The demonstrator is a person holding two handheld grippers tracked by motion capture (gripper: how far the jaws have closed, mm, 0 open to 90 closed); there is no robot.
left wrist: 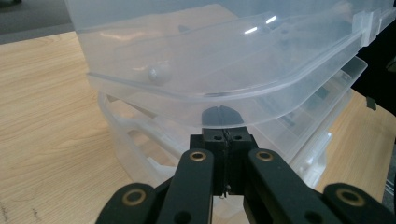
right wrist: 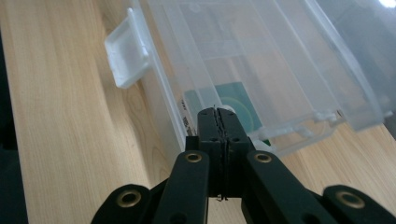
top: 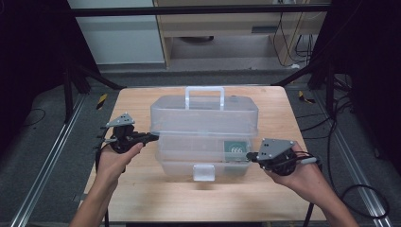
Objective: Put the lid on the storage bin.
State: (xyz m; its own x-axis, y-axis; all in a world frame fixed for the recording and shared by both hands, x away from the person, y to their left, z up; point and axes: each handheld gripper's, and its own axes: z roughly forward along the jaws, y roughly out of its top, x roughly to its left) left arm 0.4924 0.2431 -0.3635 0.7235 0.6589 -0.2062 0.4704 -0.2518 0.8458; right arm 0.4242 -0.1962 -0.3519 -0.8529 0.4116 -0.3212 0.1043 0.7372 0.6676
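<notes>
High view: a clear plastic storage box (top: 204,137) sits at the middle of the wooden table (top: 142,198), its lid (top: 204,116) raised and shifted back, a handle (top: 204,97) standing on top toward twelve o'clock and a white latch (top: 204,173) hanging from the front wall at six o'clock. A green label (top: 235,150) shows through the front wall near the box's four o'clock corner. The left gripper (top: 152,137) is held at nine o'clock of the box, its tip right at the left edge where the lid meets the lower part. The right gripper (top: 250,156) is at about four o'clock of the box, its tip just beside the right front corner next to the label. In the left gripper view, the left gripper (left wrist: 225,135) has its jaws pressed together with nothing between them, just under the curved rim of the lid (left wrist: 224,60); whether they touch it cannot be told. In the right gripper view, the right gripper (right wrist: 218,116) likewise has its jaws closed flat on each other, pointing at the box wall in front of the green label (right wrist: 238,105), with the latch (right wrist: 127,51) toward eleven o'clock.
</notes>
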